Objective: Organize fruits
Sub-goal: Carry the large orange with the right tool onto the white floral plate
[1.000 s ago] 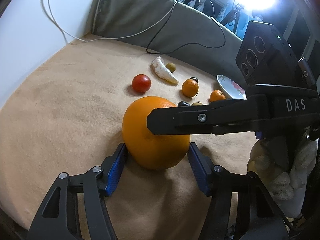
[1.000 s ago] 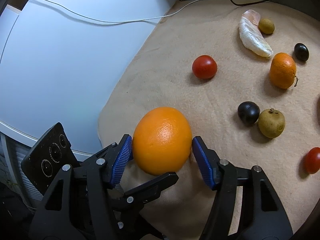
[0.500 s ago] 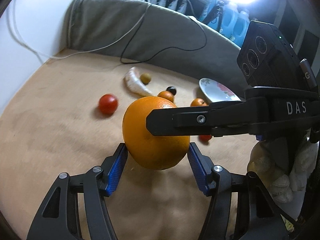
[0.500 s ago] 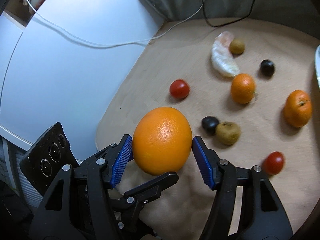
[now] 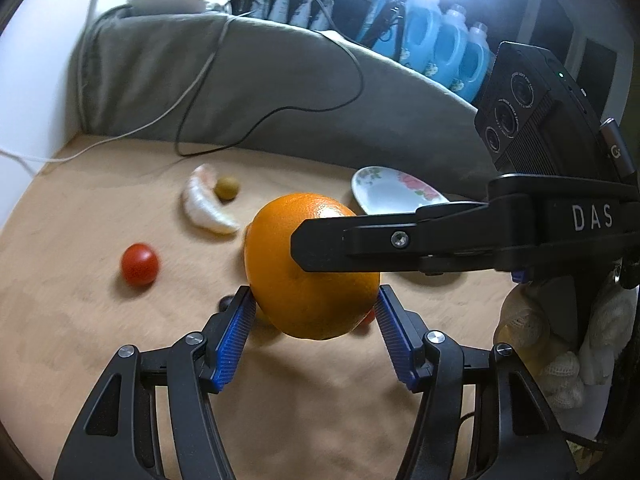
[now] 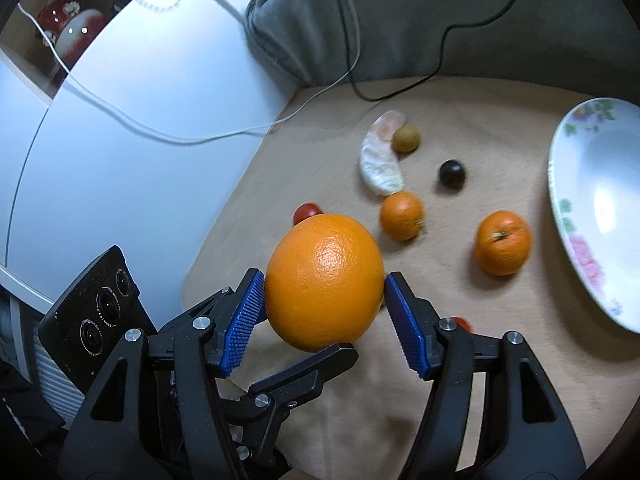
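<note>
A large orange (image 6: 324, 282) sits at the centre of both wrist views, lifted clear of the tan cloth (image 6: 460, 380) below. In the right wrist view its long axis tilts slightly, top toward the upper right. The left gripper (image 5: 314, 322) and the right gripper (image 6: 324, 300) both have it: each pair of jaws stands about half open with its blue pads (image 5: 236, 340) pressed on opposite sides of the fruit.

White letters "DAS" show on the right gripper's black arm at the right edge of the left wrist view.

At the right edge of the right wrist view lies a white plate (image 6: 576, 248) with flower prints. Left of it are two tangerines (image 6: 503, 242), a dark round fruit (image 6: 452, 174), a peeled pale wedge (image 6: 380, 164) touching a small brown fruit (image 6: 405, 139), and a red tomato (image 6: 306, 212) partly hidden behind the orange.

Compared with a second earlier, the orange is off the cloth, and the plate now fills far more of the right wrist view.
</note>
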`<state>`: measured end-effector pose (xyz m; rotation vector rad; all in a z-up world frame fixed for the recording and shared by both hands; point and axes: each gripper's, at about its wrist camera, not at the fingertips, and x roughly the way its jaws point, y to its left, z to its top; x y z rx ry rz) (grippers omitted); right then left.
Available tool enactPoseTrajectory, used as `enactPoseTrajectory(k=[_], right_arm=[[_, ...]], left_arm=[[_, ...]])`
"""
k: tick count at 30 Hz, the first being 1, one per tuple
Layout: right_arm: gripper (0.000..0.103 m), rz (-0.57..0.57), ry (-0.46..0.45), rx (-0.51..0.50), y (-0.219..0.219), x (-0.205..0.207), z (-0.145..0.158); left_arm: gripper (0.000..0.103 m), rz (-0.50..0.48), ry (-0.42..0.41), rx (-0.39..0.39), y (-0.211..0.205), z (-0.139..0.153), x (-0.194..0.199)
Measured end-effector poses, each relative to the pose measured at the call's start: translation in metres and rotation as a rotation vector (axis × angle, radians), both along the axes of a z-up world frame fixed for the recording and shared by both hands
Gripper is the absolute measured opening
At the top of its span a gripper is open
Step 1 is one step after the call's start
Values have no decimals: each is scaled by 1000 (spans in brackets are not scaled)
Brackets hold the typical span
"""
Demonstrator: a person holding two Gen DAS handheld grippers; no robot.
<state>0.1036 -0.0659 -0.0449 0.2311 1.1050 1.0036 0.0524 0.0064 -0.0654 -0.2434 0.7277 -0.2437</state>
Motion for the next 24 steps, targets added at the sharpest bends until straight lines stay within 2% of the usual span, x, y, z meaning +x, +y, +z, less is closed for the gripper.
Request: enactPoseTrajectory(k=[11,24], right_arm=[[66,-103,-11,9,-52,27,8],[66,-212,17,17,-103,54,0]], left_arm=[[61,-87,-16,8,-42,9,36],[61,-166,-3,20,-87,8,71]])
